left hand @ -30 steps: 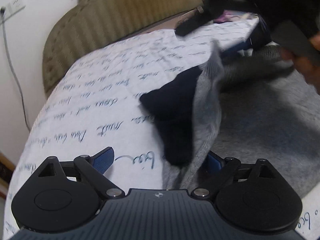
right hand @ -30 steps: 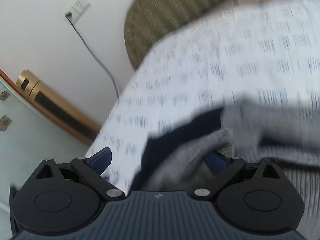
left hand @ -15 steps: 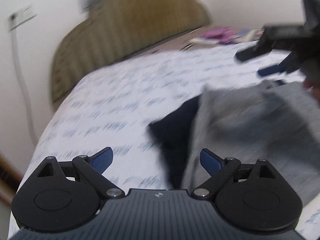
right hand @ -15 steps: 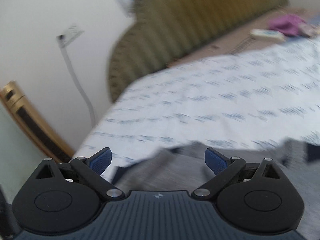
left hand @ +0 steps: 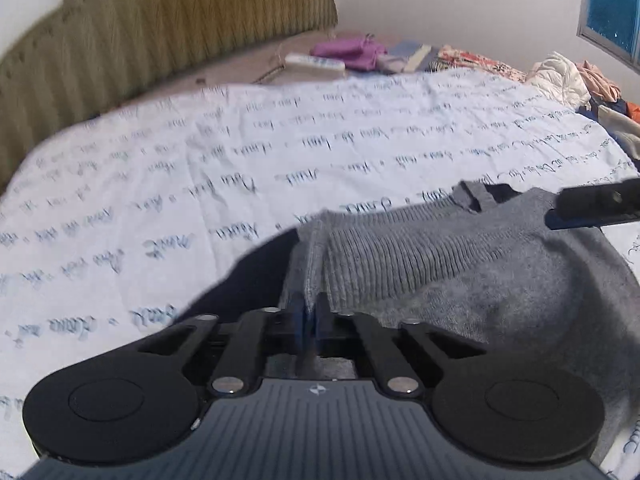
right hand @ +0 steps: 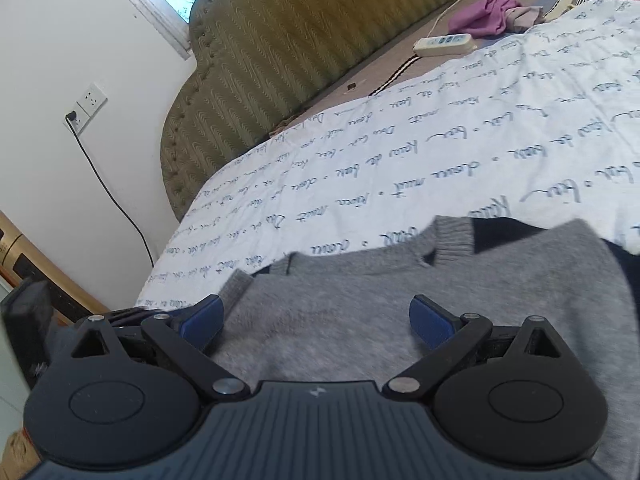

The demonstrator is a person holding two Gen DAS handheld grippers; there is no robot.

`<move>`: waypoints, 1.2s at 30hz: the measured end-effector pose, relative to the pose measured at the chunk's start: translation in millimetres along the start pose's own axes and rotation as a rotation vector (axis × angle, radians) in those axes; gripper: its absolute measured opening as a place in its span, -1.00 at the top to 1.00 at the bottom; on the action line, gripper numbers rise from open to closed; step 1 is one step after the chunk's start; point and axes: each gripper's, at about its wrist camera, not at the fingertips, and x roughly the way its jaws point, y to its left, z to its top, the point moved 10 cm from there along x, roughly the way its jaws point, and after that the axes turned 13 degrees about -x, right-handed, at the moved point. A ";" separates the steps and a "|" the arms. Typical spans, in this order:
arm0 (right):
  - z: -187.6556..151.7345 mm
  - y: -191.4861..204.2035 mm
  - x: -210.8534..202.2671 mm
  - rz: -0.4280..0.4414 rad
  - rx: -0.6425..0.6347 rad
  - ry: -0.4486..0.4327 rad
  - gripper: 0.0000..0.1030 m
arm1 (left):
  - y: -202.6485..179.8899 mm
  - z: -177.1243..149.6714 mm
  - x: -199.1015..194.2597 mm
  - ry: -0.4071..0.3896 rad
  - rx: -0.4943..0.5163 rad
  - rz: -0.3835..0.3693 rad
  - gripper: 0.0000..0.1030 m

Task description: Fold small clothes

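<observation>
A grey knit sweater [left hand: 404, 264] with navy parts [left hand: 244, 280] lies on the white bedsheet with blue script [left hand: 180, 184]. My left gripper [left hand: 308, 316] has its jaws closing tight, and the blue pads press on a fold of the grey knit beside the ribbed hem. In the left wrist view, one black finger of the right gripper [left hand: 592, 204] reaches in over the sweater's far right edge. My right gripper [right hand: 318, 320] stands open just above the sweater's [right hand: 400, 284] flat grey body, with the knit below the gap and the pads not touching it.
A green padded headboard [right hand: 320, 40] bounds the bed at the back. A white power strip [right hand: 442, 44] and a purple cloth [right hand: 486, 14] lie near it. Loose clothes [left hand: 568, 80] are piled at the far right. A wall socket with a cable [right hand: 86, 108] is at the left.
My left gripper was open beside the sweater and has shut on its grey edge. The right gripper stayed open and swung over the sweater's body, which now lies flatter.
</observation>
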 end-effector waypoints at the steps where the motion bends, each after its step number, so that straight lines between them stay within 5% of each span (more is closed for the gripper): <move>1: -2.4 -3.0 -3.1 -0.010 -0.006 0.003 -0.95 | 1.6 -0.7 -0.5 -0.005 -0.001 -0.001 0.96; 7: -17.9 -23.3 -15.4 -0.067 -0.010 0.021 -0.95 | 45.4 18.0 -18.6 -0.089 -0.143 0.093 0.96; 12: -22.6 -57.8 -18.6 -0.183 0.039 0.006 -0.95 | 83.6 24.0 -11.8 -0.052 -0.270 0.163 0.79; 14: -22.5 -65.6 -23.3 -0.211 0.071 -0.004 -0.95 | 85.2 22.4 -19.1 -0.070 -0.254 0.207 0.60; 15: -21.5 -64.5 -26.1 -0.196 0.069 -0.018 -0.95 | 84.4 21.1 -23.7 -0.078 -0.249 0.220 0.30; 17: -19.9 -60.7 -29.5 -0.186 0.035 -0.029 -0.95 | 78.9 16.7 -35.8 -0.104 -0.243 0.223 0.00; 21: -31.1 -81.3 -22.7 -0.332 -0.015 0.075 -0.95 | 53.6 -4.1 -57.6 -0.108 -0.180 0.193 -0.15; 24: -32.6 -78.2 -34.5 -0.331 -0.025 0.028 -0.95 | 37.5 -31.0 -56.7 -0.088 -0.090 0.202 -0.46; 27: -39.4 -76.0 -34.3 -0.384 -0.092 0.058 -0.95 | 35.8 -53.9 -49.5 -0.046 -0.028 0.302 -0.40; 30: -45.4 -60.9 -42.3 -0.451 -0.163 0.065 -0.95 | 26.7 -63.6 -60.9 -0.063 -0.071 0.257 -0.45; 36: -73.6 -4.0 -51.2 -0.404 -0.319 0.059 -0.95 | 6.8 -88.8 -71.9 -0.063 -0.060 0.270 -0.56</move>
